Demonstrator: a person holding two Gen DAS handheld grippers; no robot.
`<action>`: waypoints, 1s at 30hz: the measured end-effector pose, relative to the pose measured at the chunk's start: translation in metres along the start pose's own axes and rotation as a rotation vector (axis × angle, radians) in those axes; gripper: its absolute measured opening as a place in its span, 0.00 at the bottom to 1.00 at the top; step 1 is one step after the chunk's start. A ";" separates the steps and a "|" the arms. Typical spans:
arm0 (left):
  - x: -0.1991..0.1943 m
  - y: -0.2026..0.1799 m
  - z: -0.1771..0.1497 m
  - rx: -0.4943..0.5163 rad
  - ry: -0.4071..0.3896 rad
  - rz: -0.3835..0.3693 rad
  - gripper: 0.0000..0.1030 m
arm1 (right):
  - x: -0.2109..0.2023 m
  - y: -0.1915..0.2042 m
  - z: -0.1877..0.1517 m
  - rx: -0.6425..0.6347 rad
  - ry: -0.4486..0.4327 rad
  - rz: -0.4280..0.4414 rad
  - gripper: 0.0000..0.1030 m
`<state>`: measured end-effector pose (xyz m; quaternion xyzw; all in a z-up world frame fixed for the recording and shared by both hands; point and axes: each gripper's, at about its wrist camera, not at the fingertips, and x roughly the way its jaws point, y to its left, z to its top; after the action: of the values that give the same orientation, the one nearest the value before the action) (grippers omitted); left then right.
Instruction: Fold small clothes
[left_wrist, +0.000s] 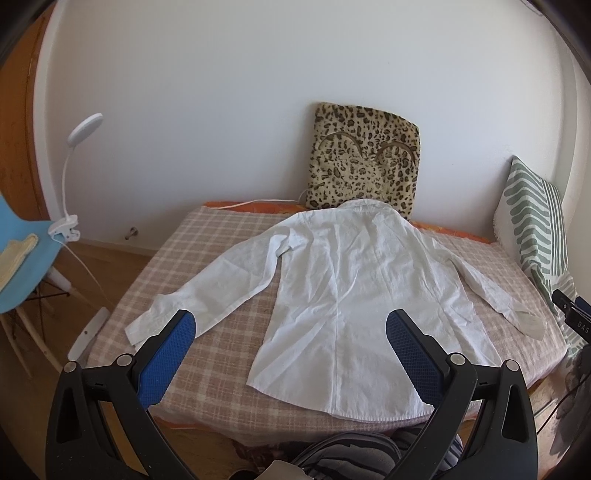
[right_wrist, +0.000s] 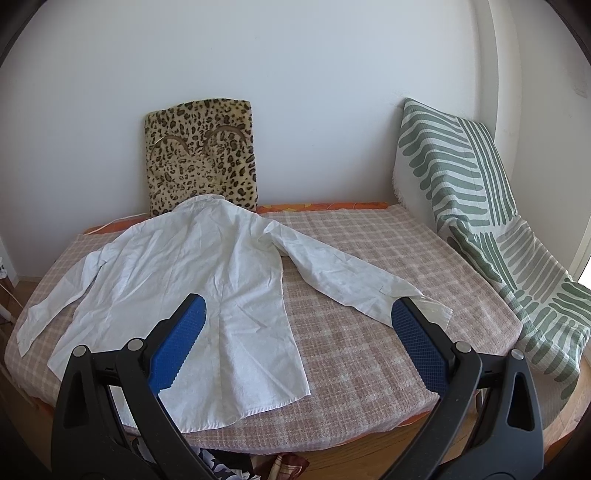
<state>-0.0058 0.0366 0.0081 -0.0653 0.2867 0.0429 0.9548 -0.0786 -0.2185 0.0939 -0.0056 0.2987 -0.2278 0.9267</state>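
My left gripper (left_wrist: 290, 325) is spread wide with nothing between its blue pads (left_wrist: 166, 360), hanging above the near edge of the bed (left_wrist: 207, 391). My right gripper (right_wrist: 297, 315) is just as wide apart and empty, held over the same near edge but further to the right.

The white shirt (left_wrist: 354, 280) lies flat on the bed's pink checked blanket (right_wrist: 369, 332), back side up, its collar at the far end toward the wall and its hem nearest me. Both sleeves are spread out to the sides. The left sleeve (left_wrist: 207, 288) runs down toward the left, and its cuff shows just beyond my left gripper's left pad. The right sleeve (right_wrist: 351, 273) slants out to the right, and its cuff (right_wrist: 436, 314) shows just past my right gripper's right pad; whether pad and cloth touch I cannot tell. The fabric is creased all over.

A leopard-print cushion (right_wrist: 201, 155) leans upright against the white wall, just behind the collar. A green-and-white striped throw (right_wrist: 480, 206) drapes down at the bed's right end. Off to the left stand a blue chair (left_wrist: 26, 262) and a white clip lamp (left_wrist: 75, 177) clamped at its edge.
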 end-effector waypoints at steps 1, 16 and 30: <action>0.000 0.001 0.000 0.000 -0.003 0.006 1.00 | -0.001 0.002 0.000 -0.003 -0.001 0.003 0.99; 0.000 0.031 0.000 -0.030 -0.015 0.058 1.00 | 0.003 0.055 0.018 -0.115 -0.024 0.063 1.00; 0.008 0.073 -0.003 -0.070 -0.007 0.113 0.99 | 0.014 0.119 0.024 -0.209 -0.012 0.228 1.00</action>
<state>-0.0089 0.1090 -0.0061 -0.0822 0.2849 0.1070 0.9490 -0.0049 -0.1209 0.0885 -0.0694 0.3141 -0.0889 0.9426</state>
